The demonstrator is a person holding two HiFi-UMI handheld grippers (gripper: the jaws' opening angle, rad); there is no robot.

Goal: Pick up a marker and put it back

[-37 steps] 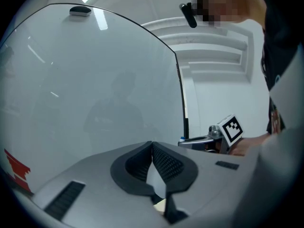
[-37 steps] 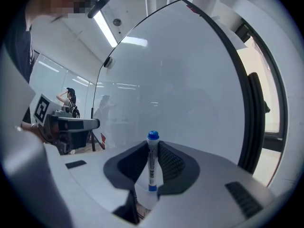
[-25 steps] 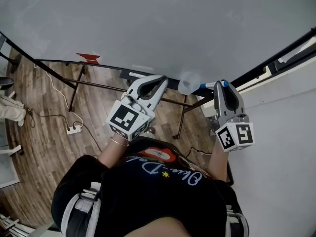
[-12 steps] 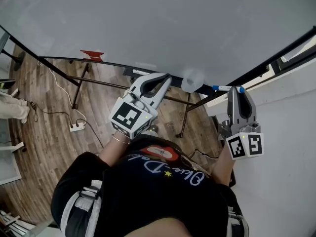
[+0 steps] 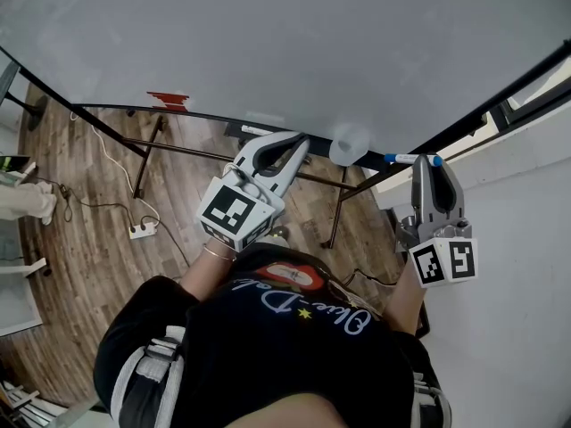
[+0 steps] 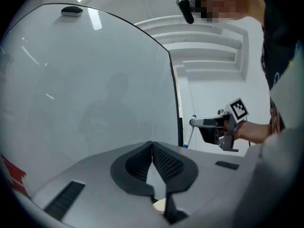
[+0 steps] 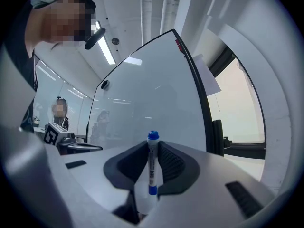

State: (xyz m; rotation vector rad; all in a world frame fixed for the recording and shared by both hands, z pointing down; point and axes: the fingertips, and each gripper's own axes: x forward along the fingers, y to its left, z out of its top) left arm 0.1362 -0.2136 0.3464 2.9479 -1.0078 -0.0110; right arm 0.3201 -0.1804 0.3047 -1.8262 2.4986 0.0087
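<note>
The right hand-held gripper (image 7: 152, 148) is seen pinching a slim white marker with a blue cap and blue end (image 7: 151, 167), which is gripped across its barrel at the very tips of the jaws. In the head view the marker is held level, just off the lower right corner of the large white whiteboard (image 5: 285, 52). The left hand-held gripper (image 6: 152, 150) is pressed together on nothing, below the whiteboard's lower edge.

Slipping is judged the main risk: a round, smooth barrel caught only by the jaw tips could be twisted or dropped if the whiteboard's frame is bumped. The narrow dark ledge (image 5: 192, 116) under the whiteboard could also be missed, and the marker could roll off to the wooden floor (image 5: 80, 212).
</note>
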